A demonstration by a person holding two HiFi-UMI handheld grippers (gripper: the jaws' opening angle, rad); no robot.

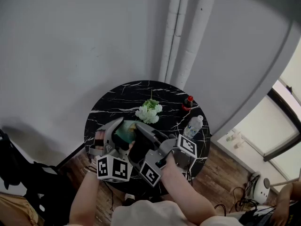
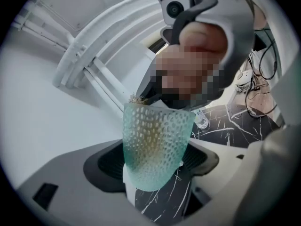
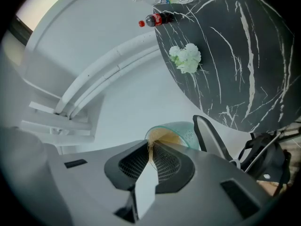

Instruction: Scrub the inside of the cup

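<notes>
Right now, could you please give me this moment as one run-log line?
left gripper: shut on cup | right gripper: shut on tan scrubber | tan scrubber: inside cup

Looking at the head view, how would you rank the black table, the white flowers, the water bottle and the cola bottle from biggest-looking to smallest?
1. black marble table
2. white flowers
3. water bottle
4. cola bottle
The flowers and the water bottle look close in size, so their order is unsure.

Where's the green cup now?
Head view: the cup is low, left of centre, clamped in the left gripper above the table, the right gripper holding a scrubber at its mouth.
</notes>
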